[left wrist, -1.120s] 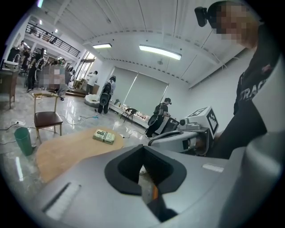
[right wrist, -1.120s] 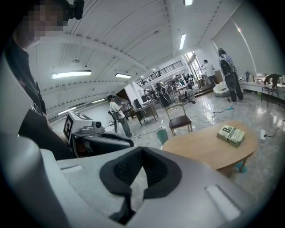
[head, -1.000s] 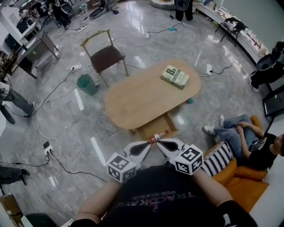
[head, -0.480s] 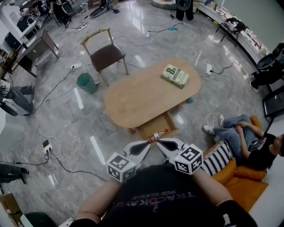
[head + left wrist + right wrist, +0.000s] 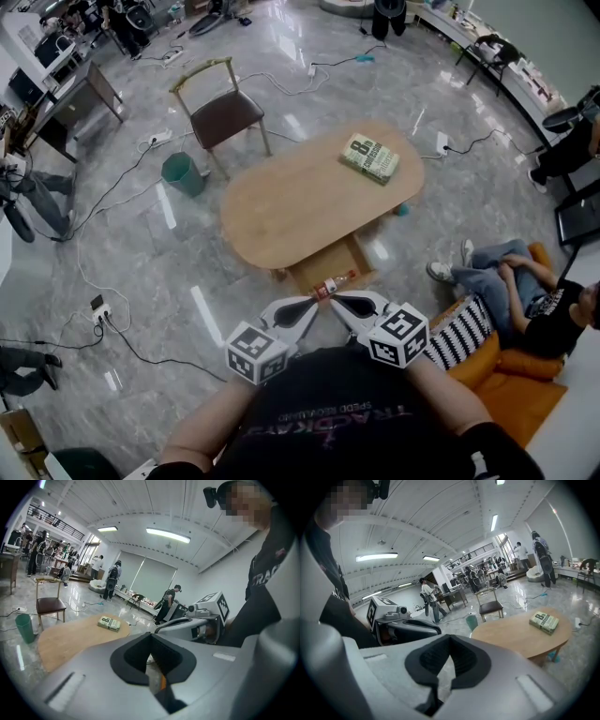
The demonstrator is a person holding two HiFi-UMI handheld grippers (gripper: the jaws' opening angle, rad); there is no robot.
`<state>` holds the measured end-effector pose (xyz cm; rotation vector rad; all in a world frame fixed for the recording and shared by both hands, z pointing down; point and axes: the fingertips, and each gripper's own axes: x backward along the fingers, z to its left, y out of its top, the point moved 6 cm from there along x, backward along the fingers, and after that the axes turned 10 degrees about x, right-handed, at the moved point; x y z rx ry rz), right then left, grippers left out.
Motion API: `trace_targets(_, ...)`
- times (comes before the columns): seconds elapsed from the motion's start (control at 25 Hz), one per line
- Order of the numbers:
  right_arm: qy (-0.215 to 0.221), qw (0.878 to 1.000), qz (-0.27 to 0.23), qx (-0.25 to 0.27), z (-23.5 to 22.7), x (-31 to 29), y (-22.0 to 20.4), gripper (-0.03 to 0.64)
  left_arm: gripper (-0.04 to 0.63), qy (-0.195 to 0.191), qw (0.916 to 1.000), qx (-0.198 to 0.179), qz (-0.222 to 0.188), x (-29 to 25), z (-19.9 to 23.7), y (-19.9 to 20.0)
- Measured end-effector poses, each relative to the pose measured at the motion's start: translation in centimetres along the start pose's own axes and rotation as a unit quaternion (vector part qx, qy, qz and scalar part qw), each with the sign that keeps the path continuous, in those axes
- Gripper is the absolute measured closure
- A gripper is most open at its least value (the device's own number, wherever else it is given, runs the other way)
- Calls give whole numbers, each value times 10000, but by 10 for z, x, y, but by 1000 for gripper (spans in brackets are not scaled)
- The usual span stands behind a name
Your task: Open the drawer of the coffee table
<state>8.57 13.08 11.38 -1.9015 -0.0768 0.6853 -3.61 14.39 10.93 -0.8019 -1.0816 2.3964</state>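
1. We held both grippers side by side at 6 o'clock from the desk (image 5: 291, 211), their tips nearly meeting and aimed toward it.
2. The drawer (image 5: 317, 272) stood out from under the desk's 6 o'clock edge, its wooden inside open to view, just beyond the tips.
3. A small bottle (image 5: 334, 286) with a red-orange band lay at the drawer's near end, right by the tips. We could not tell whether it rested inside the drawer or on its front edge, nor whether a tip touched it.
4. The left gripper (image 5: 316, 304) had its jaws pressed together with nothing pinched. Through the slit beneath them, its own view showed a sliver of orange, which we took for the bottle lying beyond.
5. The right gripper (image 5: 337, 303) likewise had its jaws pressed together and empty.
6. A book (image 5: 369, 157) lay at 2 o'clock on the desk top, and a chair (image 5: 223, 117) stood on the floor at 11 o'clock.
7. With the drawer already out, we judged the opening as good as done.
8. If the drawer had to come further, we reckoned one pair of jaws would need to spread, take the front edge beside the bottle and draw straight toward 6 o'clock. A knock could send the bottle rolling off.
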Motion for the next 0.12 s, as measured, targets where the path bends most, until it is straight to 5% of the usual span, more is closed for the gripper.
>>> trace_targets(0.12,1,10000,2,6,2,-1,-1,615,591,-7,10000,42,11,2,1,-2)
